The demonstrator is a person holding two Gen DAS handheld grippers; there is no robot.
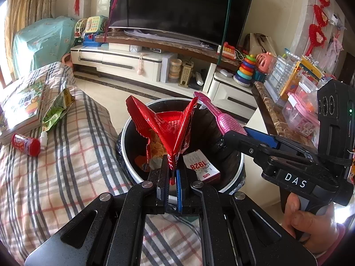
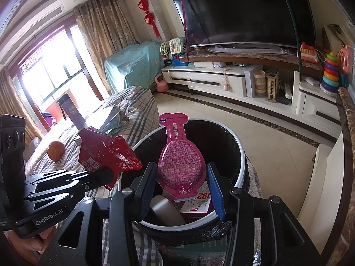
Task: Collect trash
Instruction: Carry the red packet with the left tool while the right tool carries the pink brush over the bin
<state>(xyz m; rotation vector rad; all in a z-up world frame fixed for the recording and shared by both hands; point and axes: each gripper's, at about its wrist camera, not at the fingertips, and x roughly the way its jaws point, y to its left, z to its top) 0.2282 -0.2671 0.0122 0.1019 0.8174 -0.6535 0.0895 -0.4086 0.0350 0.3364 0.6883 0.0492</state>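
My left gripper point(image 1: 172, 166) is shut on a torn red snack bag point(image 1: 164, 126) and holds it over the round black-lined trash bin point(image 1: 131, 168). It also shows in the right wrist view point(image 2: 106, 175) with the red bag point(image 2: 106, 153). My right gripper point(image 2: 180, 184) is shut on a pink bottle-shaped pouch point(image 2: 179, 161) above the bin's point(image 2: 239, 155) opening; the pouch point(image 1: 219, 116) also shows in the left wrist view. A white "1928" box point(image 1: 200, 167) lies inside the bin.
A plaid-covered sofa point(image 1: 66, 166) on the left bears a green wrapper point(image 1: 55, 113), a small red can point(image 1: 26, 144), a tiny white bottle point(image 1: 44, 138) and a book point(image 1: 22, 106). A marble counter with toys point(image 1: 295, 102) stands right. The TV stand point(image 1: 155, 59) is beyond.
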